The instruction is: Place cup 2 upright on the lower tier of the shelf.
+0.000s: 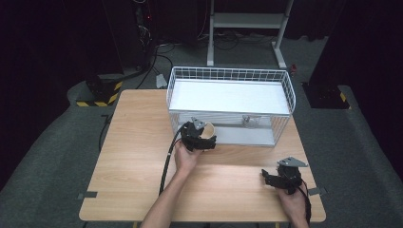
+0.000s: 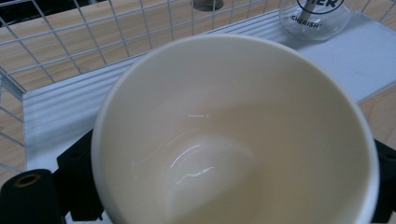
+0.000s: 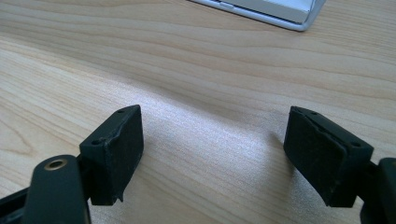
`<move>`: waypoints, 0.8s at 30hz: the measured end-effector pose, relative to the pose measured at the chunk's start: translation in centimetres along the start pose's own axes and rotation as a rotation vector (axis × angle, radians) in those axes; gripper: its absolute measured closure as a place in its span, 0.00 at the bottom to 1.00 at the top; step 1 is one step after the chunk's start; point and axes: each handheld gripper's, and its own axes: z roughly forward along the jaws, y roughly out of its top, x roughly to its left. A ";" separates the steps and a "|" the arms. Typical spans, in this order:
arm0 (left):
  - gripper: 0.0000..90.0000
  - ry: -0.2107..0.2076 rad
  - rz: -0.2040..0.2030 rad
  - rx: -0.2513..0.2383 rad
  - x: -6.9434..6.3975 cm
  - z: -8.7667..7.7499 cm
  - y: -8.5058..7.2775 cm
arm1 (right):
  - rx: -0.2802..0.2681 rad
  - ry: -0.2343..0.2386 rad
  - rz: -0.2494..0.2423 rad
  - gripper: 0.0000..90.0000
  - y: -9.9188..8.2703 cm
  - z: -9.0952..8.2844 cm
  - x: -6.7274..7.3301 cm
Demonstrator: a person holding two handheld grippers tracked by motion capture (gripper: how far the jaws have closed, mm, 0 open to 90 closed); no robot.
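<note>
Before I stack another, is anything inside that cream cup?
The cream ceramic cup in the left hand-held gripper looks empty: bare glossy walls and bottom. Its near rim hides part of the inside.

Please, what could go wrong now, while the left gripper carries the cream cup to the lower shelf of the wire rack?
1. The cup sits between the pads of the left gripper at its outer wall; the glazed surface may slip if the hand tilts.
2. The wire rack stands close ahead, so the rim could strike the wires or the upper shelf.
3. A clear glass already stands on the lower shelf; the cup may knock it.
</note>
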 end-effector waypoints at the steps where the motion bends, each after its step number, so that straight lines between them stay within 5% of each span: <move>1: 0.11 0.000 0.001 0.000 0.1 0.1 0.1 | 0.000 0.000 0.000 0.22 0.0 0.0 0.0; 13: 0.11 0.020 -0.009 -0.012 0.3 1.1 0.5 | 0.000 0.000 0.000 0.22 0.0 0.0 0.0; 15: 0.10 0.060 0.004 -0.012 0.4 1.2 0.7 | 0.000 0.000 0.000 0.22 0.0 0.0 0.0; 17: 0.10 0.028 0.030 -0.012 0.7 1.6 0.9 | 0.000 0.000 0.000 0.22 0.0 0.0 0.0; 24: 0.10 0.049 0.011 -0.025 0.7 1.7 0.8 | 0.000 0.000 0.000 0.22 0.0 0.0 0.0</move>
